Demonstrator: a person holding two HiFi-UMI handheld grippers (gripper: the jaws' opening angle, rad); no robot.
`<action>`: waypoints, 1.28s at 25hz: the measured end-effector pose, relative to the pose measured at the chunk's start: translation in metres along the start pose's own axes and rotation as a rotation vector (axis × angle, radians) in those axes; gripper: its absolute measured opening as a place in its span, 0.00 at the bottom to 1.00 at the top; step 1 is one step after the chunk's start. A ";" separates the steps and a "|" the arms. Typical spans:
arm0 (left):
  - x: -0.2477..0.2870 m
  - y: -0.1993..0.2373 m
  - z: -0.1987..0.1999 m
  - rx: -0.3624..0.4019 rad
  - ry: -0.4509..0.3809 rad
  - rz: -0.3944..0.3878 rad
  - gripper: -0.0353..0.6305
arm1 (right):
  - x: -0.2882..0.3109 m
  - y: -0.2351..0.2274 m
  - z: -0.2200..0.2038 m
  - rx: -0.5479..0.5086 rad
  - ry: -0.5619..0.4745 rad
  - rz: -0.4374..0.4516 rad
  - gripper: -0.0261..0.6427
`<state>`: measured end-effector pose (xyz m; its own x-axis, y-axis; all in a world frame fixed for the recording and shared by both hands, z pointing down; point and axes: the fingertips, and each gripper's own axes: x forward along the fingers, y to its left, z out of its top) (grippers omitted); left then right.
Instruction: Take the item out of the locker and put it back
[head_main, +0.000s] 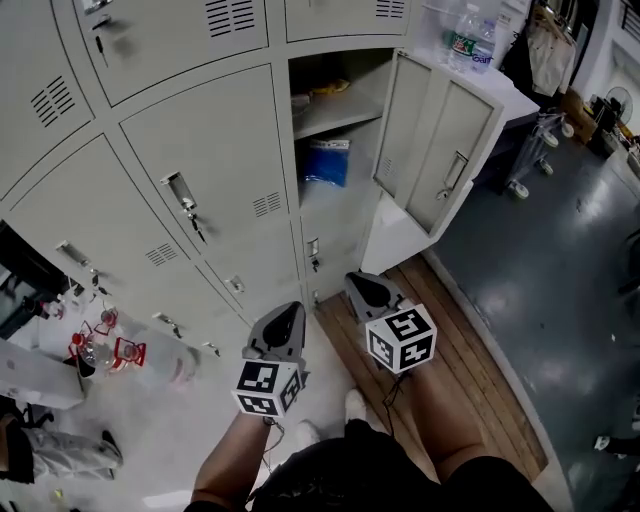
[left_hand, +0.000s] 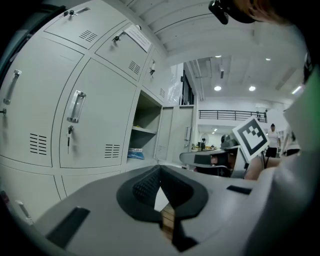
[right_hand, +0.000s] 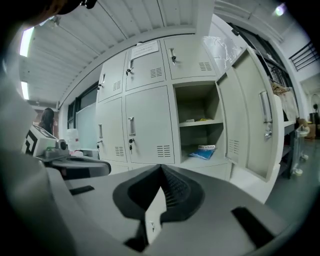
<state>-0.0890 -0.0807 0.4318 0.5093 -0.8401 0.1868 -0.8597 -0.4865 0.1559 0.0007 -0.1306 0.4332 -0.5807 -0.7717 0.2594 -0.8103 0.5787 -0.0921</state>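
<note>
Found locker bank (head_main: 200, 150) with one door (head_main: 430, 150) swung wide, giving access. Found blue packet (head_main: 327, 160) lying inside beneath the shelf (head_main: 340, 115), not yet taken out. Found left hand-held gripper (head_main: 289, 316) and right hand-held gripper (head_main: 362, 286) clenched empty, well short of opening, presumably pre-reach.

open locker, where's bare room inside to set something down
Free: the lower compartment's bare grey floor between the flat blue plastic packet and the front edge. Crowded: the upper grey metal shelf, with a yellow item and a small pale item.
</note>
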 end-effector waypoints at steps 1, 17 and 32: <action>-0.006 -0.001 -0.002 -0.002 -0.001 -0.009 0.06 | -0.005 0.005 -0.001 0.001 -0.002 -0.012 0.04; -0.075 -0.020 -0.018 0.005 -0.005 -0.114 0.06 | -0.066 0.077 -0.017 0.010 -0.025 -0.098 0.04; -0.094 -0.019 -0.018 0.011 -0.015 -0.133 0.06 | -0.074 0.097 -0.020 0.003 -0.028 -0.115 0.04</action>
<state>-0.1201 0.0117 0.4291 0.6179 -0.7717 0.1506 -0.7853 -0.5961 0.1671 -0.0339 -0.0121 0.4241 -0.4856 -0.8402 0.2414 -0.8720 0.4850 -0.0662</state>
